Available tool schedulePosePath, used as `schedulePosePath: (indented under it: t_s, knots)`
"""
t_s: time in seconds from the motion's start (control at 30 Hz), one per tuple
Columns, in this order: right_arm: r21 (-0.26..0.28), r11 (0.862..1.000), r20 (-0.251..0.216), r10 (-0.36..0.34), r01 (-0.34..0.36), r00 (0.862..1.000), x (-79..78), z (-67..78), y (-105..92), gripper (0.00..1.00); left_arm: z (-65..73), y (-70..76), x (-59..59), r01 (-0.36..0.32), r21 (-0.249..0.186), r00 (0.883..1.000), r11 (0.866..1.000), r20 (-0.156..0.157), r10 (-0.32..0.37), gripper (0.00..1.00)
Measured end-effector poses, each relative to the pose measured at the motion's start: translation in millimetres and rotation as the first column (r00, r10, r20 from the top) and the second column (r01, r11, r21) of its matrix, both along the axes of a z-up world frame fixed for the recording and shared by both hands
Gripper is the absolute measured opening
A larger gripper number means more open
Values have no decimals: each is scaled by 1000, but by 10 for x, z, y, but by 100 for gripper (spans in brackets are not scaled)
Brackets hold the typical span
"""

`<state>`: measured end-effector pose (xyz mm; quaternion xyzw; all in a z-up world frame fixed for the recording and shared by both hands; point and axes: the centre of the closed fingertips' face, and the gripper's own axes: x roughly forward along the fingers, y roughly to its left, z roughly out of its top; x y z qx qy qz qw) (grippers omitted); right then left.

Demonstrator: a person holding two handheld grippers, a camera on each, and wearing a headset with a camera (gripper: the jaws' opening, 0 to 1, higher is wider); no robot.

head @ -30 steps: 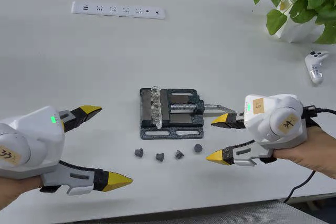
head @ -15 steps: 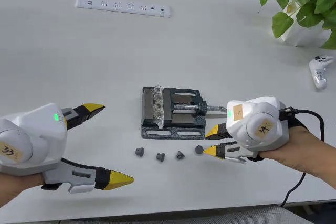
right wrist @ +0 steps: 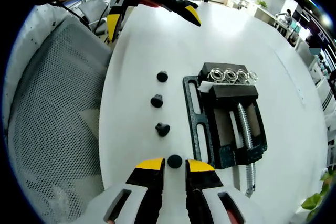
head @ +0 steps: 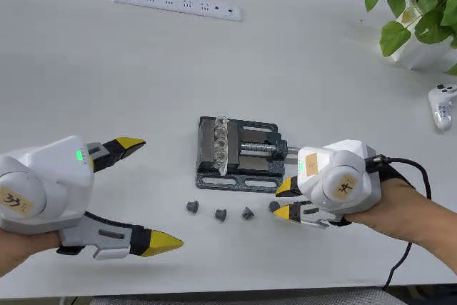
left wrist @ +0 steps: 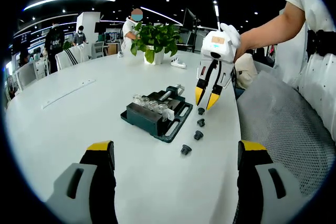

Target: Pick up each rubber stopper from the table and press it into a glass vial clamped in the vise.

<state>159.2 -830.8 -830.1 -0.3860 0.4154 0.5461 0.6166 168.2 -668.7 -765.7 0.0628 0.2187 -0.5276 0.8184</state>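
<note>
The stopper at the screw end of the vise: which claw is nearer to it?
Right. The right claw has its tips on either side of the stopper. The left claw hangs open far off, past the other three stoppers.

On the white table [head: 107, 69] sits a vise [head: 243, 161]; four stoppers [head: 221, 213] lie just in front of it, a power strip [head: 176, 3] well behind.

Rightmost stopper [head: 274, 206] half hidden behind right gripper [head: 283, 200] tips; contact unclear, possibly touching; plant [head: 421, 12] cut by edge.
</note>
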Motion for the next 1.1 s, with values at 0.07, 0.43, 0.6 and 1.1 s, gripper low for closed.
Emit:
schedulePosePath:
  t_s: [0.07, 0.43, 0.6, 1.1]
  knots:
    - [-10, 1000, 6, 14, -14, 1000, -6, -8, 1, 11, -8, 0, -1, -1, 0, 1000, 1000, -2, 1, 97]
    - [-51, 997, 8, 63, -62, 998, -22, -51, 4, 10, 6, -5, 12, -11, -15, 1000, 1000, -5, 11, 97]
    - [-61, 995, 11, 75, -74, 997, -13, -58, -6, 9, 3, -6, 15, -11, -17, 1000, 1000, -8, 10, 96]
    - [-75, 992, 5, 105, -104, 995, 0, -65, -5, 8, 7, -15, 14, -13, -23, 1000, 1000, -14, 13, 95]
